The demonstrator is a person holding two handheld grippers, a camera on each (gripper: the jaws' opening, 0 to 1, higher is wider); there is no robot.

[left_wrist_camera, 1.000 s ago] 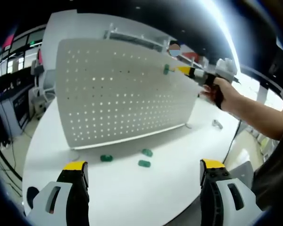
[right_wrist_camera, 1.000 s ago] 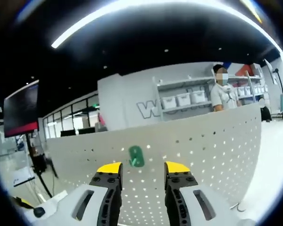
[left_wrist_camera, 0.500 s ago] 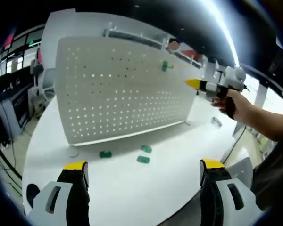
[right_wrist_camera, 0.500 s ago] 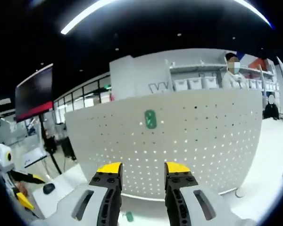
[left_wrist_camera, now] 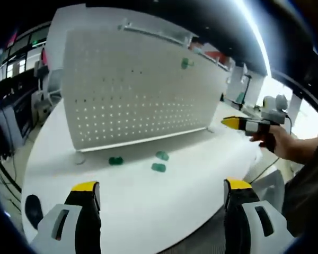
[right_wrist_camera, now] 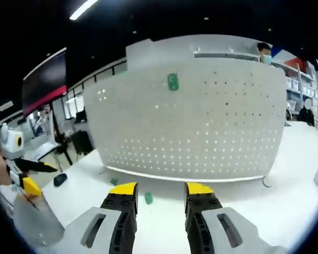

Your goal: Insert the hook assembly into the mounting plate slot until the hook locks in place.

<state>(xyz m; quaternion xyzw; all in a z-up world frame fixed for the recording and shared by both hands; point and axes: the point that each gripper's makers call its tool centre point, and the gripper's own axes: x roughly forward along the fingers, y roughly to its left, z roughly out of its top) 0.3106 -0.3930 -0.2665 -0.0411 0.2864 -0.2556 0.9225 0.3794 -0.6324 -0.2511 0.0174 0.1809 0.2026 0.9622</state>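
Your wide-open left gripper (left_wrist_camera: 158, 191) and narrow, empty right gripper (right_wrist_camera: 158, 189) idle; the small green plastic hook (right_wrist_camera: 173, 82) sits at twelve o'clock on the white perforated metal mounting plate (right_wrist_camera: 201, 127), apparently seated.

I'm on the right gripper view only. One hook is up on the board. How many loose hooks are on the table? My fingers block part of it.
Observer: Three loose hooks lie on the table in front of the board, seen in the left gripper view.
Operator: Is the left gripper holding anything?
Observer: No. The left gripper has its fingers wide apart, with nothing between them.
Operator: Where is my gripper relative to the board?
Observer: The right gripper is off past the board's side edge, apart from it. It is lower than the mounted hook.
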